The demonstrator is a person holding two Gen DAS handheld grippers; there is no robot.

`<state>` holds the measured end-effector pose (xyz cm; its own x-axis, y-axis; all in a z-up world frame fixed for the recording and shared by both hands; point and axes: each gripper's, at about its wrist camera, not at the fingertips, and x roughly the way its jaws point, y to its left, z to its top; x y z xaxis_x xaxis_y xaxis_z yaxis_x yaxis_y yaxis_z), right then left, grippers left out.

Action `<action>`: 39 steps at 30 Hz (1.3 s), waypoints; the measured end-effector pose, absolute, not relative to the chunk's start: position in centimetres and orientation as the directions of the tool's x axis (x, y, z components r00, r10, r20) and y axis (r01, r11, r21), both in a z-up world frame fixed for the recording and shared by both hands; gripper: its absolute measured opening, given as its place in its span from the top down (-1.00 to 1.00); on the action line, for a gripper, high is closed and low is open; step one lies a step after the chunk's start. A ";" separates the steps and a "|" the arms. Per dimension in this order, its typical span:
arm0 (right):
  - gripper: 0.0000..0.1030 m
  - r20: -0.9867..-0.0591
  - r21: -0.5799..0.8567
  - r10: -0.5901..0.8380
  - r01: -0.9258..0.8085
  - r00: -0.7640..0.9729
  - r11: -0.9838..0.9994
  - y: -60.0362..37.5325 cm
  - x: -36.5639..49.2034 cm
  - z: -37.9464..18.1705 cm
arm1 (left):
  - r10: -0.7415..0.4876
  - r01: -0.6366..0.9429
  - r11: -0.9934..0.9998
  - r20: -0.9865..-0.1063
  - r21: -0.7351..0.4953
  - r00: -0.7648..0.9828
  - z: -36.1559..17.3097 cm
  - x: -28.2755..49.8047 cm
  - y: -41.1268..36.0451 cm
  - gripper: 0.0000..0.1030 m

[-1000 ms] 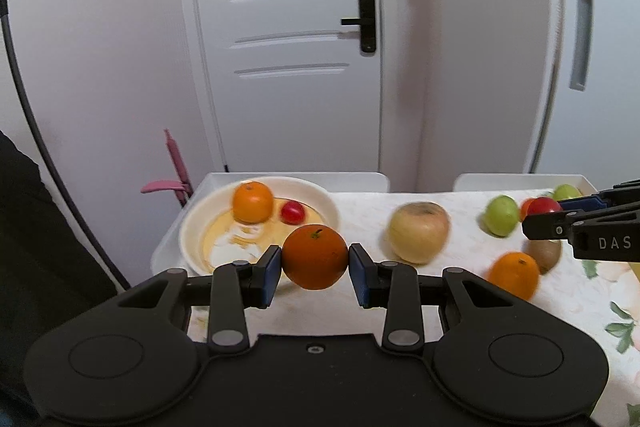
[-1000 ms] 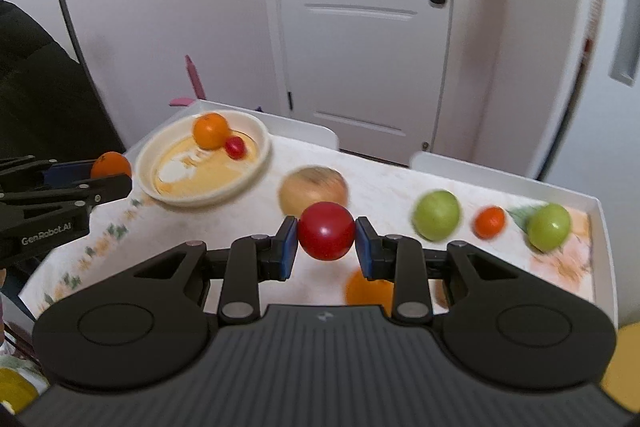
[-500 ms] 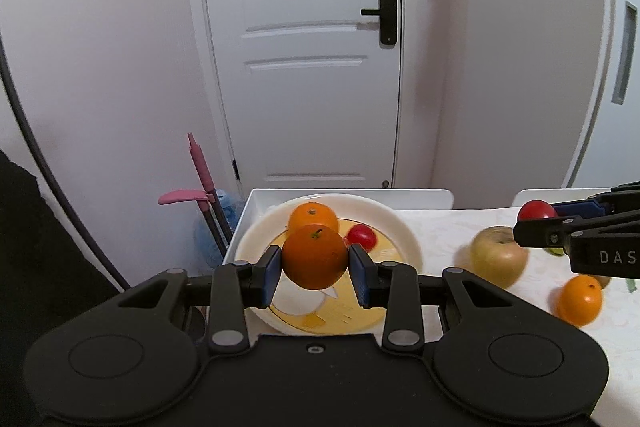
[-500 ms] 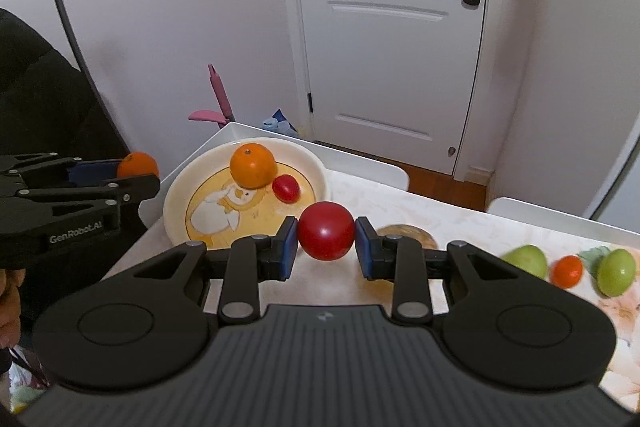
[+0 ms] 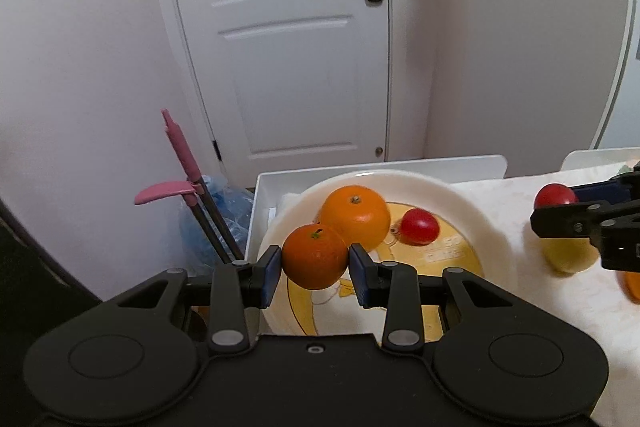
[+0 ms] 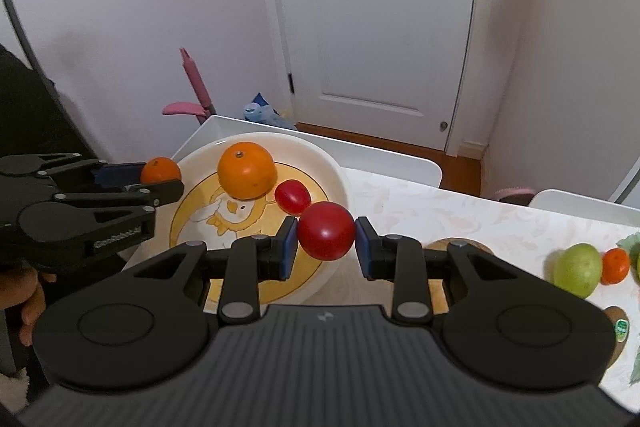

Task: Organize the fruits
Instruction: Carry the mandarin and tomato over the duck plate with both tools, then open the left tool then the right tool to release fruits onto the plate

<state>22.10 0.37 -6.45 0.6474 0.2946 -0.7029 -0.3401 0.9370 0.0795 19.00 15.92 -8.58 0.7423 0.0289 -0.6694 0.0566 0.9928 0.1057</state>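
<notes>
My left gripper (image 5: pixel 315 259) is shut on a small orange (image 5: pixel 315 255) and holds it above the near left part of the white plate (image 5: pixel 472 211). An orange (image 5: pixel 355 214) and a small red fruit (image 5: pixel 420 227) lie in the plate. My right gripper (image 6: pixel 326 239) is shut on a red fruit (image 6: pixel 326 235) above the plate's right rim (image 6: pixel 340 179). The left gripper also shows in the right wrist view (image 6: pixel 160 175), at the plate's left edge.
A yellow apple (image 5: pixel 568 259) and an orange (image 5: pixel 630 285) lie right of the plate. A green apple (image 6: pixel 578 269), a small orange fruit (image 6: pixel 616 265) and a kiwi (image 6: pixel 618 323) lie at the table's right. A pink-handled tool (image 5: pixel 184 163) stands beyond the left edge.
Both grippers have moved left toward the plate with their fruit still held. The plate now looks larger and closer in both views.
</notes>
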 end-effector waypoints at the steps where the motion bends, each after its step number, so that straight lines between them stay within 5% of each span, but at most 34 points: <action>1: 0.11 -0.706 0.080 0.290 -0.334 0.646 0.939 0.6 22.3 -6.6 | 0.024 0.064 0.992 -0.675 0.106 0.737 -8.9 19.4 16.0 0.22; 12: 0.11 -0.729 0.069 0.247 -0.291 0.638 0.954 1.4 23.7 -7.9 | 0.005 0.132 0.982 -0.725 0.133 0.689 -11.9 21.9 16.0 0.17; 13: 0.11 -0.729 0.068 0.247 -0.291 0.639 0.954 1.3 23.8 -7.8 | 0.007 0.132 0.982 -0.722 0.136 0.692 -11.8 21.9 16.0 0.08; 15: 0.11 -0.727 0.071 0.250 -0.292 0.640 0.954 1.1 23.8 -7.7 | 0.004 0.129 0.982 -0.702 0.137 0.713 -11.4 21.5 15.9 -0.58; 17: 0.11 -0.725 0.081 0.261 -0.298 0.637 0.951 0.8 24.1 -7.4 | 0.011 0.118 0.982 -0.673 0.147 0.740 -10.7 21.0 16.0 -0.75; 39: 0.12 -0.754 0.034 0.346 -0.493 0.558 0.869 3.3 26.5 -9.7 | 0.081 -0.012 0.994 -0.675 0.106 0.733 -8.8 15.7 16.3 -1.00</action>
